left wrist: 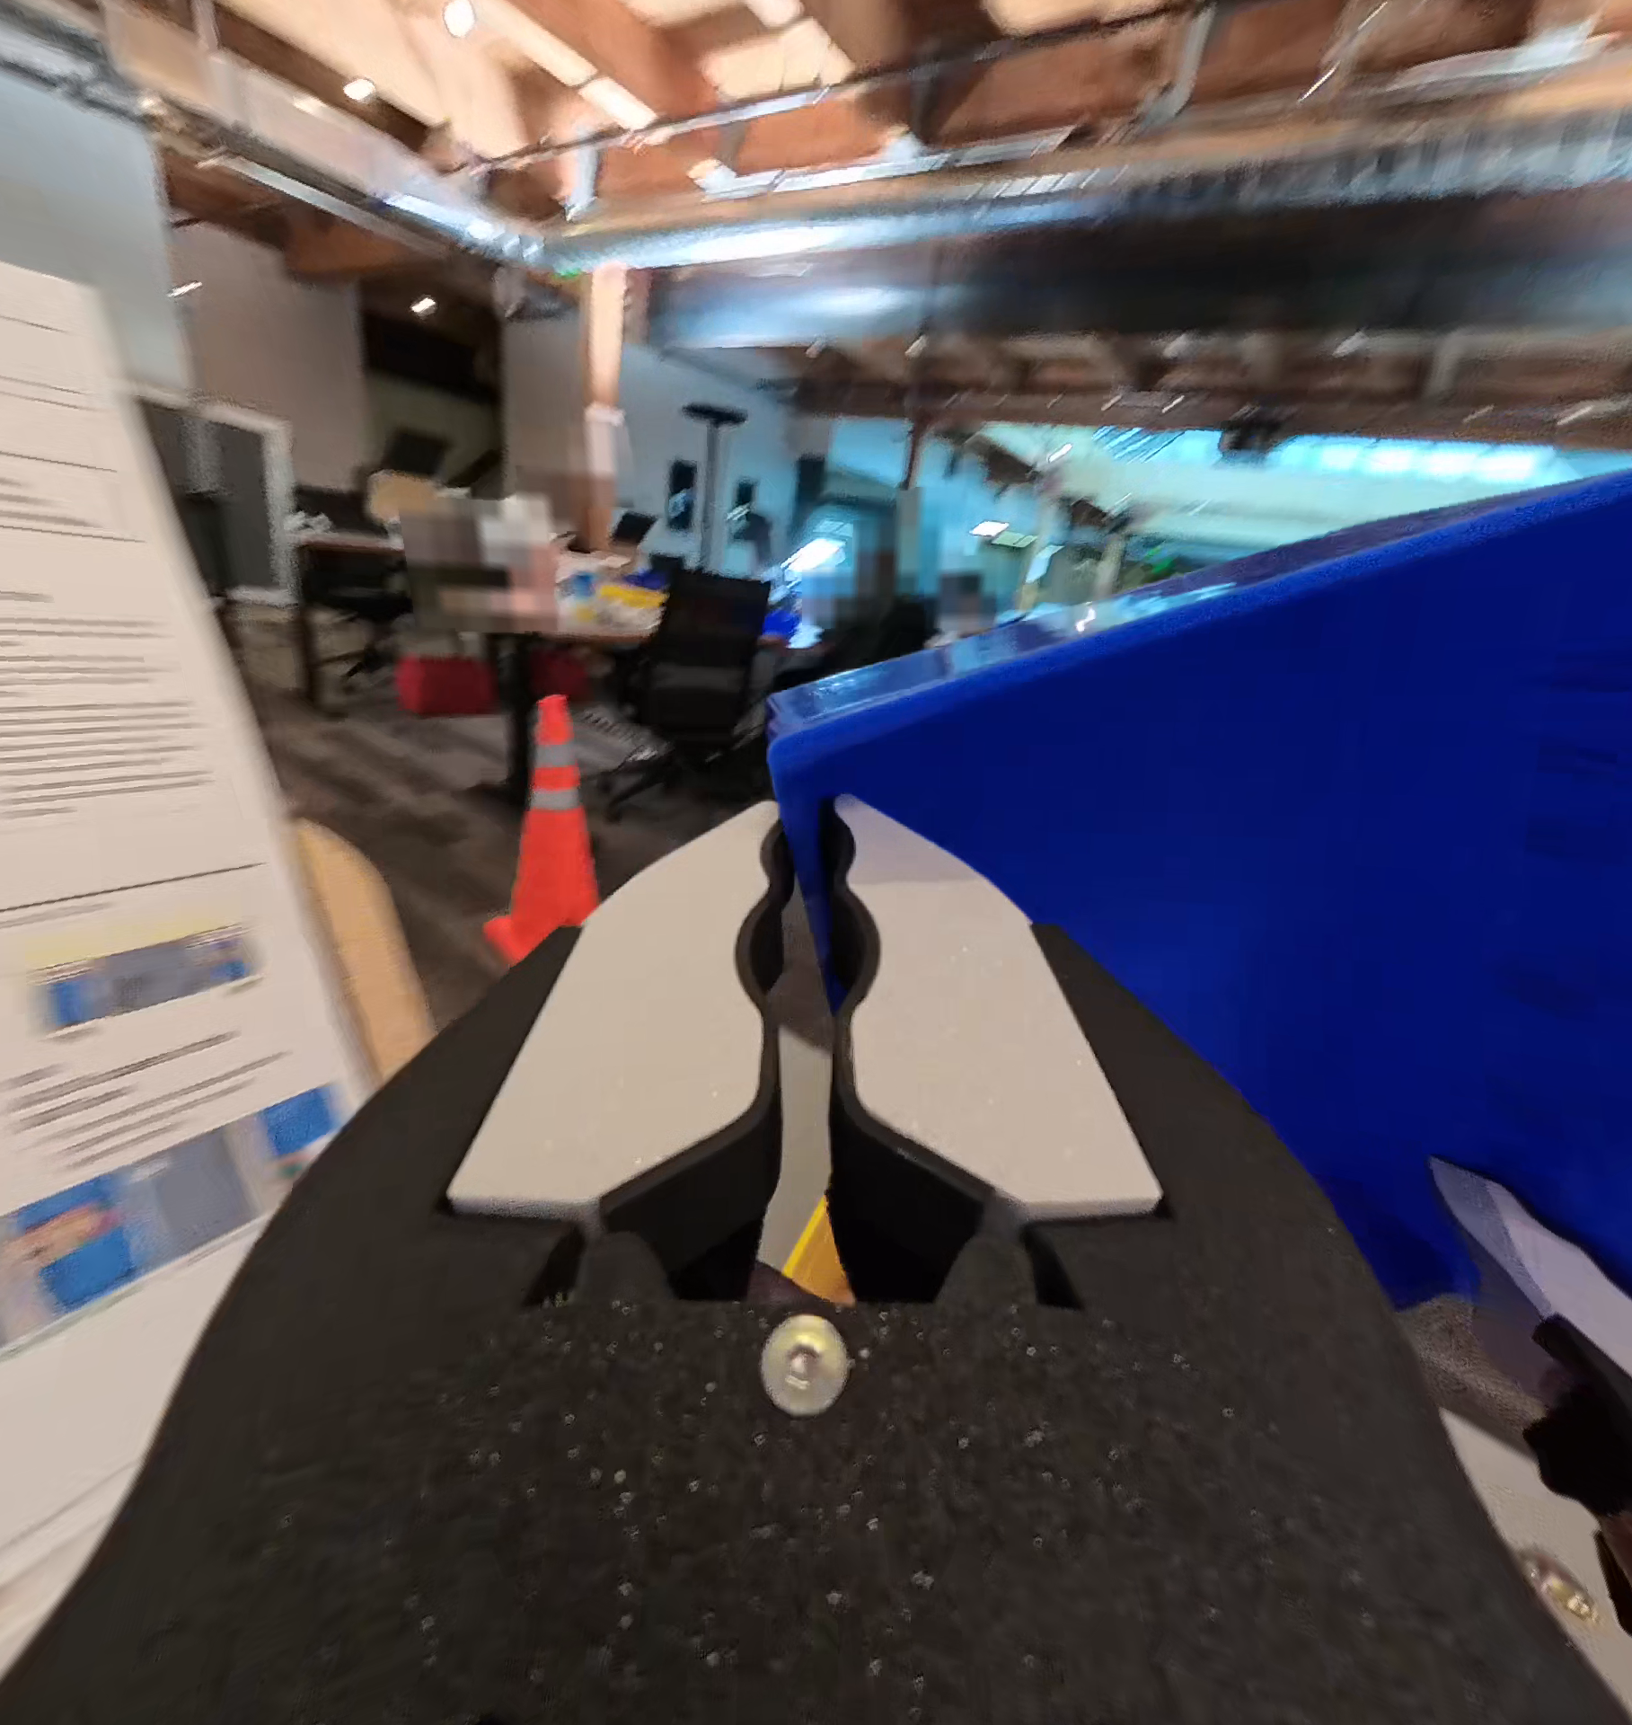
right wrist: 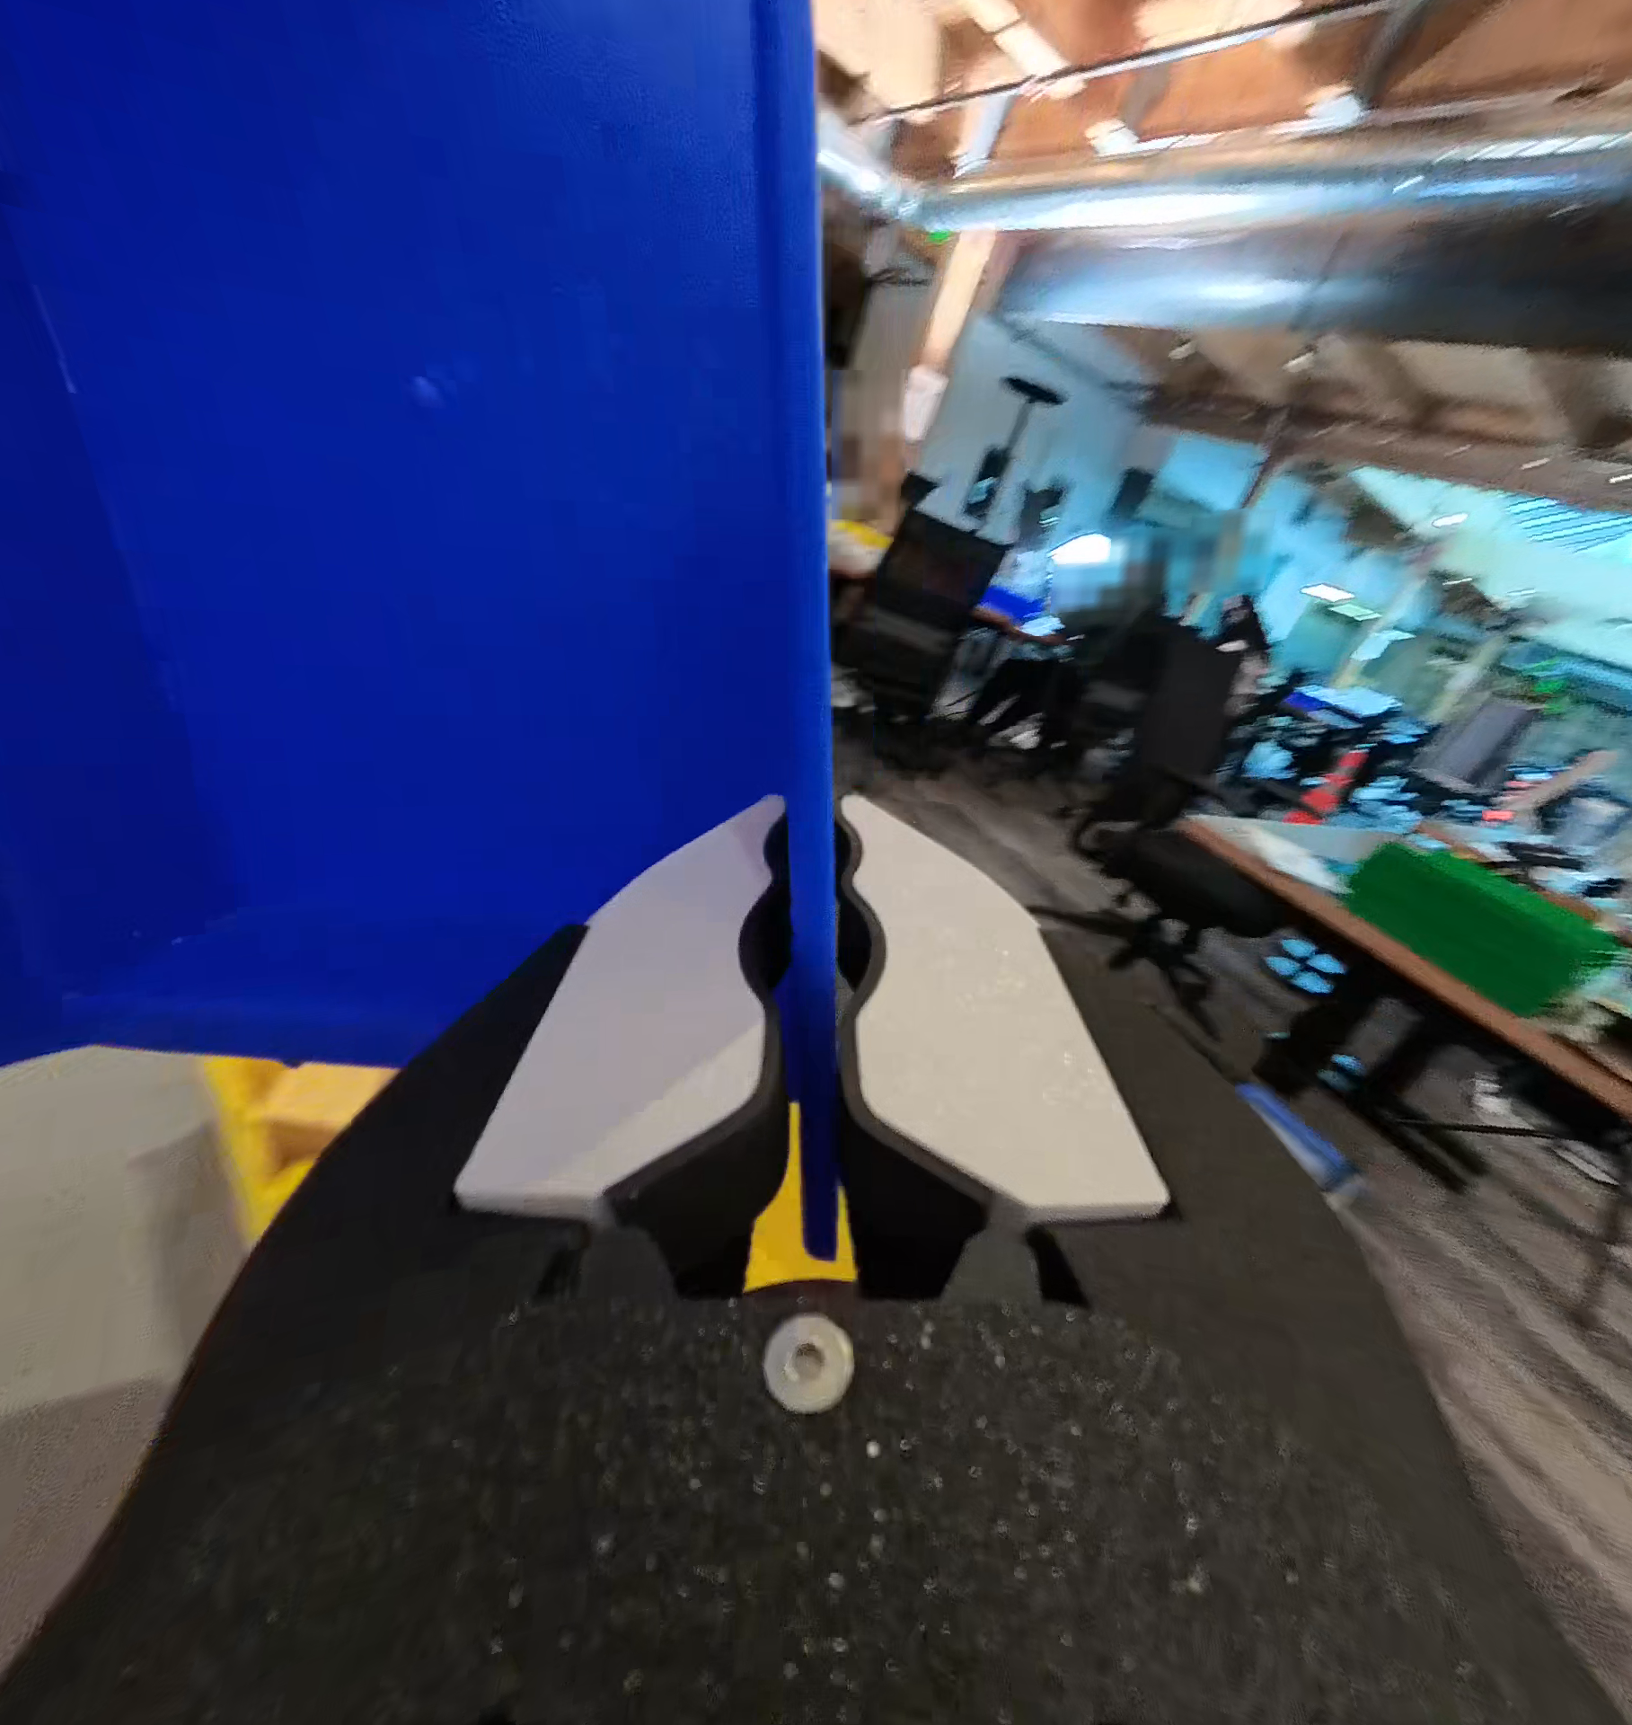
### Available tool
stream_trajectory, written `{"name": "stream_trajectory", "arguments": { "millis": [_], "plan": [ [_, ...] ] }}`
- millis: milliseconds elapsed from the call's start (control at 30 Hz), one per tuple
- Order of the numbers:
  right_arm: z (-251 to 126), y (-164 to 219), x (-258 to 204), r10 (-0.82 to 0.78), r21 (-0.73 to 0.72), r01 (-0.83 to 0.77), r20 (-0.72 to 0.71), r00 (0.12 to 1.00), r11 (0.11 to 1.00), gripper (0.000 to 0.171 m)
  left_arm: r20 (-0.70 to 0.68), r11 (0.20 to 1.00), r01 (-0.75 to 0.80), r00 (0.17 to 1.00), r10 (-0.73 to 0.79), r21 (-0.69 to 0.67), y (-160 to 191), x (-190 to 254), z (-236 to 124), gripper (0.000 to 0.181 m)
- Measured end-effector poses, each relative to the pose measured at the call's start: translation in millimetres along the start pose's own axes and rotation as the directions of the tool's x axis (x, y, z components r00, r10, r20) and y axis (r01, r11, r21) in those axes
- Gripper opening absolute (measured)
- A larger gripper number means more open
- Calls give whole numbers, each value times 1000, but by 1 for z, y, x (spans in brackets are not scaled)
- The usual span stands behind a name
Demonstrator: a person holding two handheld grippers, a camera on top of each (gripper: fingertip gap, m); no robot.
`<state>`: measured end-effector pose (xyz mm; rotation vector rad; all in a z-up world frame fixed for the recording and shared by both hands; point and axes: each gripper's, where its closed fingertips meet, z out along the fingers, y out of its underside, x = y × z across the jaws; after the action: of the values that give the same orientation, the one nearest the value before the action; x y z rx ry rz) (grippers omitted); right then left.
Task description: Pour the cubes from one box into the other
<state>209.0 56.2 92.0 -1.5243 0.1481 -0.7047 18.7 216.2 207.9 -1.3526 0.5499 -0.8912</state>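
Blue box (left wrist: pixel 1260 887): lifted and tipped between both grippers, its wall filling the right of the left wrist view and the left of the right wrist view; whether any cubes are inside cannot be seen.
Printed sheet (left wrist: pixel 93 747): a white page with blurred text and small pictures stands at the far left of the left wrist view, close beside that gripper.
Orange cone (left wrist: pixel 550 840): on the floor beyond the sheet, left of the box corner.
Left gripper (left wrist: pixel 807 831): jaws nearly closed, pinching the thin edge of the box wall at its near corner.
Yellow box (right wrist: pixel 271 1111): a slice of it shows under the lower edge of the blue one, and again through the gap between the fingers in both views; its contents are too blurred to tell.
Grey surface (right wrist: pixel 56 1260): pale tabletop to the left of the yellow slice.
Right gripper (right wrist: pixel 812 821): jaws drawn in tight on the box rim, which runs upright between the pale fingers (right wrist: pixel 961 1027).
Office chairs (right wrist: pixel 1166 747): dark chairs and desks crowd the room behind, well apart from the work.
Green block (right wrist: pixel 1474 924): a blurred green object sits on a long wooden table (right wrist: pixel 1484 1017) at the far right.
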Motion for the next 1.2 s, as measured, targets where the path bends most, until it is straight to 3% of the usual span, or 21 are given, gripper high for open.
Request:
{"name": "stream_trajectory", "arguments": {
  "millis": [100,233,433,600,767,933,1000,1067,1200],
  "plan": [
    [-23,-9,-67,59,-76,-43,211,976,996,5,158,985,-96,980,119,-145,-23,-32,-58,5],
    [-75,-13,-171,142,-253,-14,495,857,967,6,321,925,-88,922,216,-369,-29,-89,-155,5],
    [-182,9,-342,196,-447,297,772,605,844,8,522,750,131,794,313,-649,3,-199,-303,5],
    [-239,21,-428,262,-496,474,840,475,728,9,603,577,347,722,340,-739,47,-277,-389,5],
    [-256,22,-470,296,-497,596,864,407,630,12,650,457,520,735,190,-722,98,-340,-428,5],
    [-265,40,-512,332,-459,707,886,323,538,21,637,341,554,740,216,-759,151,-390,-434,5],
    [-262,44,-525,384,-490,685,867,317,539,24,639,314,566,735,226,-762,171,-406,-432,5],
    [-256,44,-531,435,-515,668,848,303,537,23,663,295,600,719,209,-744,188,-420,-433,5],
    [-232,44,-533,473,-550,626,826,307,553,23,685,334,628,724,82,-703,200,-432,-425,5]
  ]
}}
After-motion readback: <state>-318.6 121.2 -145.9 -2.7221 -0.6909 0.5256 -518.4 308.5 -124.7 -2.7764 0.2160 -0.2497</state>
